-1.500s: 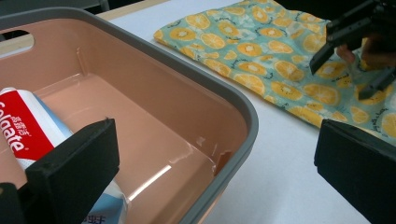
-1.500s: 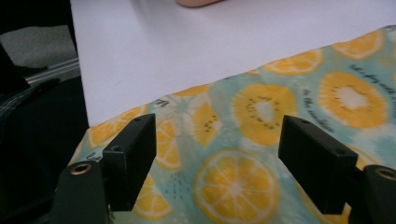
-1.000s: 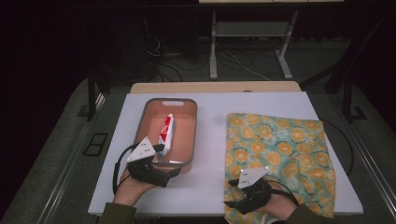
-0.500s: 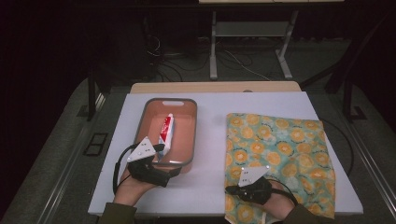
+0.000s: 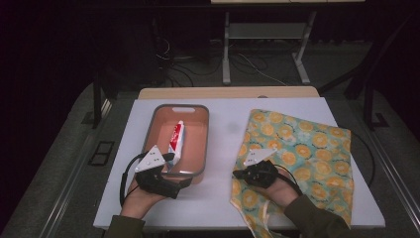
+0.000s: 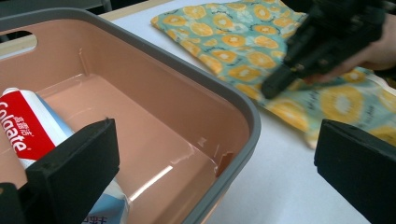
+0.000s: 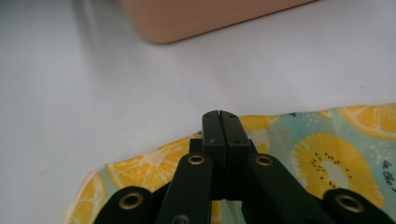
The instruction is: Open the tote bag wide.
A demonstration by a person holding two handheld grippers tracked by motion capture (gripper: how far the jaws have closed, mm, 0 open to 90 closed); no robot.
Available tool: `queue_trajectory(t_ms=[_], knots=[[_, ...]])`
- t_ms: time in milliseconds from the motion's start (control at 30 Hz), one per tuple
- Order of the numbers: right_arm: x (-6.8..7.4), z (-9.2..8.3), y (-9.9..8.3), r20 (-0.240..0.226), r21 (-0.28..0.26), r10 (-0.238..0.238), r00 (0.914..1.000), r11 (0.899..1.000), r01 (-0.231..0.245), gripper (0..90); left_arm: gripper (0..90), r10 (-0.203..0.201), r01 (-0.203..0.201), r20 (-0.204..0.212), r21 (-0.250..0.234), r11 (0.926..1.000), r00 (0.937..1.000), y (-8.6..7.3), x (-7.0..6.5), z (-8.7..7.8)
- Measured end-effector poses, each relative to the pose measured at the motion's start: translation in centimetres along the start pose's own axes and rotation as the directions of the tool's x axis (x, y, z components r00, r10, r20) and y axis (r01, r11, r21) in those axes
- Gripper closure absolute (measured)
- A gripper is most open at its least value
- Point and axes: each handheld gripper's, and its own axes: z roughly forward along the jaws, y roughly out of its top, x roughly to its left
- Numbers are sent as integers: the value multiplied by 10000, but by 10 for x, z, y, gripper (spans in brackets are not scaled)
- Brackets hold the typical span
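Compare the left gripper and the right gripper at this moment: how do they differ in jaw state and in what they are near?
The left gripper has its jaws wide apart at the near rim of the pink tub, with nothing pressed between them; the right gripper has its jaws shut flat together. The left sits by the toothpaste tube in the tub; the right is over the near left part of the fruit-print cloth. Whether it pinches cloth is unclear. Both are black, hand-held and carry a grey plate.

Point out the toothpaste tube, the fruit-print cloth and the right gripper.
toothpaste tube [image 5: 176,140], high view, on its red middle.
fruit-print cloth [image 5: 307,144], high view, on its flat centre.
right gripper [image 7: 220,122], right gripper view, on the shut jaw tips.
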Motion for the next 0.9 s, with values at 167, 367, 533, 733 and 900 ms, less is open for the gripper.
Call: queue_trajectory(t_ms=[167, 367, 533, 733, 900], knots=[[-13, 8, 15, 282, -77, 286, 9992, 9996, -284, 900, 0, 11, -11, 1, 3, 10000, 10000, 0, 0, 0], [-36, 27, 37, 609, -179, 793, 9950, 9968, -783, 900, 0, 27, -27, -3, 5, 10000, 10000, 0, 0, 0], [-44, 34, 36, 311, -177, 1190, 9924, 9928, -1185, 790, 0, 63, -63, 5, 4, 10000, 10000, 0, 0, 0], [-45, -11, 39, -140, -879, 1515, 9884, 9844, -1522, 463, 0, 54, -54, -10, 8, 10000, 10000, 0, 0, 0], [-39, -48, 27, -189, -978, 1183, 9928, 9880, -1196, 393, 0, 53, -53, -46, 28, 10000, 10000, 0, 0, 1]])
